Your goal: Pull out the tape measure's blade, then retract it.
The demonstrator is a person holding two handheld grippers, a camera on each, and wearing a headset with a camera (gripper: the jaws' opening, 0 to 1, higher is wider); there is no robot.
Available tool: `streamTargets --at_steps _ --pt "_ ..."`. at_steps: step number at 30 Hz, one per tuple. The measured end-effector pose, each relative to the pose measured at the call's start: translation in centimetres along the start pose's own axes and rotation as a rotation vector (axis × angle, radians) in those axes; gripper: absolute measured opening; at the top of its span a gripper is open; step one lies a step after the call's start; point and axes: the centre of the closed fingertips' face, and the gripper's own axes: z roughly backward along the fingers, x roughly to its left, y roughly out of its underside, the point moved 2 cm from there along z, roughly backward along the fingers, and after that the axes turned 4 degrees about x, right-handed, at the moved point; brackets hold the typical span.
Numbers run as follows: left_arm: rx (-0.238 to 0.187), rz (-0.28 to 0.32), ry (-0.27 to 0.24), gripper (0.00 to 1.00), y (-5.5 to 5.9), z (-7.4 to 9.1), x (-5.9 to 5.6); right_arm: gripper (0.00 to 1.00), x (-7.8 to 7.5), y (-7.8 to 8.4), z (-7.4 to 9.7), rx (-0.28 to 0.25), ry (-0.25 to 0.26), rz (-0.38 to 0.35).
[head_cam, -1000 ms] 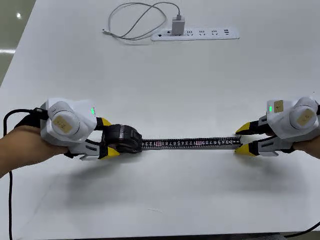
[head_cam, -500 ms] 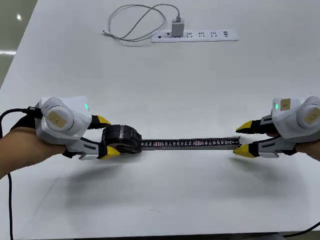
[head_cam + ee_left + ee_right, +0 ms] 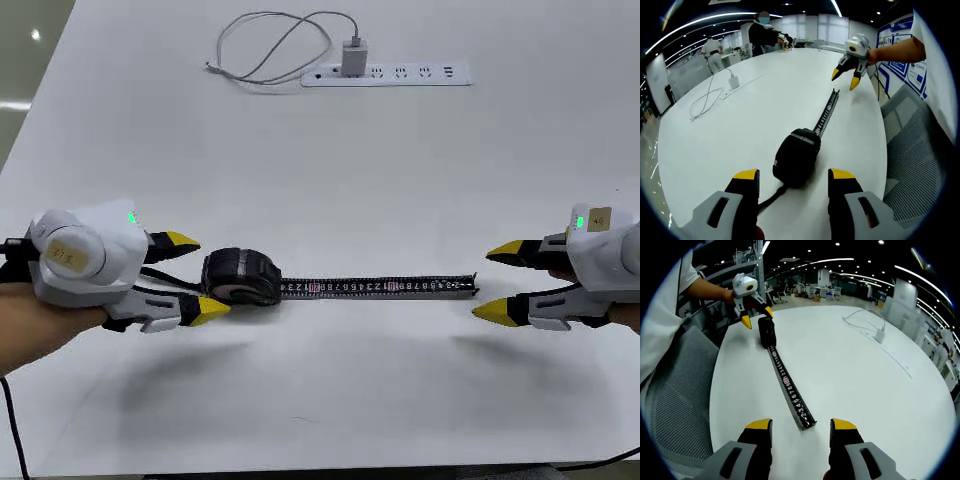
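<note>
Tape measure (image 3: 241, 277) on the surface (image 3: 330, 180), blade (image 3: 375, 287) drawn out flat. My left gripper (image 3: 202, 274), fingers wide, sits just behind the case. My right gripper (image 3: 488, 283), fingers wide, hangs just off the blade's tip.

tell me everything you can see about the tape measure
The black rounded tape measure case sits on the white table, its dark blade with white and red numerals pulled out flat to a small end hook. A black strap trails behind the case. The open jaws of the left gripper flank the case, those of the right gripper the hook, neither gripping.
</note>
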Motion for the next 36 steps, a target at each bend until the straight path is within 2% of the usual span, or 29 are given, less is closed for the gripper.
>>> streamTargets --at_steps 3,5,8,14,27,36 --pt "-0.018 0.030 -0.014 0.54 -0.1 0.4 -0.1 0.46 0.1 -0.2 0.5 -0.006 0.020 -0.008" --pt "-0.022 0.030 -0.028 0.55 -0.1 0.6 -0.2 0.47 0.3 -0.2 0.7 -0.007 0.027 -0.010" --pt "-0.041 0.068 -0.032 0.56 0.0 1.0 -0.3 0.49 0.4 0.0 1.1 -0.005 0.040 -0.031" --pt "-0.053 0.099 -0.064 0.59 0.6 1.7 -0.2 0.55 0.6 0.3 1.9 -0.019 0.066 -0.059" --pt "-0.056 0.152 -0.105 0.69 2.0 3.2 -1.1 0.62 1.5 0.8 3.3 -0.038 0.126 -0.103" --pt "-0.085 0.188 -0.140 0.77 3.0 4.3 -1.8 0.67 2.5 1.4 4.0 -0.047 0.156 -0.141"
